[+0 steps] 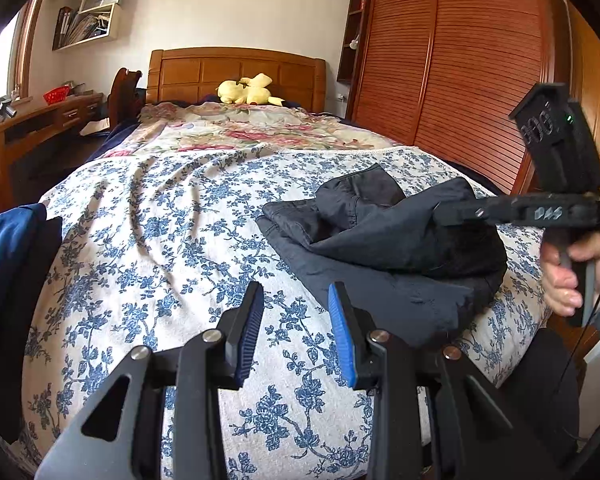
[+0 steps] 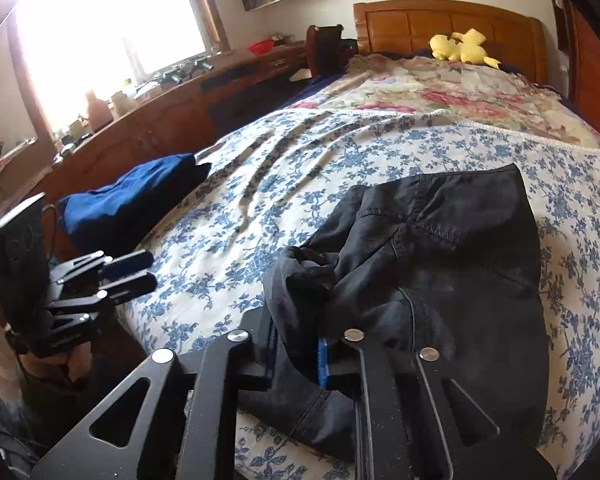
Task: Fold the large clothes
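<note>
A black garment [image 1: 384, 240] lies bunched and partly folded on the blue-flowered bedspread [image 1: 172, 240], at the bed's right side. My left gripper [image 1: 296, 332] is open and empty, hovering over the bedspread just left of the garment's near edge. My right gripper [image 2: 300, 356] is shut on a fold of the black garment [image 2: 440, 248], whose cloth bulges up between the fingers. The right gripper also shows in the left wrist view [image 1: 452, 214], reaching in from the right. The left gripper shows in the right wrist view [image 2: 136, 270], off the bed's left edge.
A folded blue garment [image 2: 132, 196] lies at the bed's left edge. A pink-flowered quilt [image 1: 236, 128] and a yellow plush toy [image 1: 246, 90] lie toward the wooden headboard. A wooden desk [image 1: 28, 128] stands to the left, a louvered wardrobe [image 1: 452, 60] to the right.
</note>
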{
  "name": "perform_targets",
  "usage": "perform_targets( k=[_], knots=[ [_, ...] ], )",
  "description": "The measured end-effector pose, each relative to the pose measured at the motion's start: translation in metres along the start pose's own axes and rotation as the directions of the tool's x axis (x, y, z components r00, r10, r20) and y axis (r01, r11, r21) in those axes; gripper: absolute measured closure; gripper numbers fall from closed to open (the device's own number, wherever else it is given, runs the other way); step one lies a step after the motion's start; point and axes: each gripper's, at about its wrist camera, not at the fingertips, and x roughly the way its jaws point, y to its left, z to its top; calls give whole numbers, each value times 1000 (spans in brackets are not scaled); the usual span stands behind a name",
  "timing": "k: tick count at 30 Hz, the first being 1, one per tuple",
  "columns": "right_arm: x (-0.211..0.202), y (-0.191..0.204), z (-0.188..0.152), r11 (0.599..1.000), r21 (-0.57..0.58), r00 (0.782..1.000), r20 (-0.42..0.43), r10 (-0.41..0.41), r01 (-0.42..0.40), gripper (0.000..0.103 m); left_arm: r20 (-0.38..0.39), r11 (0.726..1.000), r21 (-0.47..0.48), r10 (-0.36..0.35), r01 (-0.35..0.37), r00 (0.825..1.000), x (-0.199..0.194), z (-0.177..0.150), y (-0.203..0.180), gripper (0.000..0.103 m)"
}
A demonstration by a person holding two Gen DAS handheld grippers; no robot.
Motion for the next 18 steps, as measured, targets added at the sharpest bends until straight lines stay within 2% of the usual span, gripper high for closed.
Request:
perform_targets(
  k=[1,3,5,8,11,14,18],
  knots=[
    [-7,0,0,1000,-7,1000,12,3,-3,76,0,1000,3,0,0,1000,1,0,-1,71],
    [-23,6,5,999,-32,999,48,-15,16,62,-2,1000,9,-3,3,1000,2,1,-3,71],
    [-38,8,9,998,-50,996,80,-39,43,61,-3,1000,14,-5,5,1000,3,2,-5,71],
    [-48,1,11,989,-77,988,95,-122,130,61,-7,1000,24,-11,12,1000,5,2,-11,71],
    [-44,-13,7,971,-81,973,68,-220,225,61,-9,999,35,-17,17,1000,7,3,-15,71],
    [-31,-32,-7,957,-76,960,16,-280,281,61,-9,999,36,-19,19,1000,10,5,-18,71],
    [-4,-49,-38,977,-30,971,-111,-214,212,63,-7,999,39,-27,27,1000,13,7,-25,71]
  ],
)
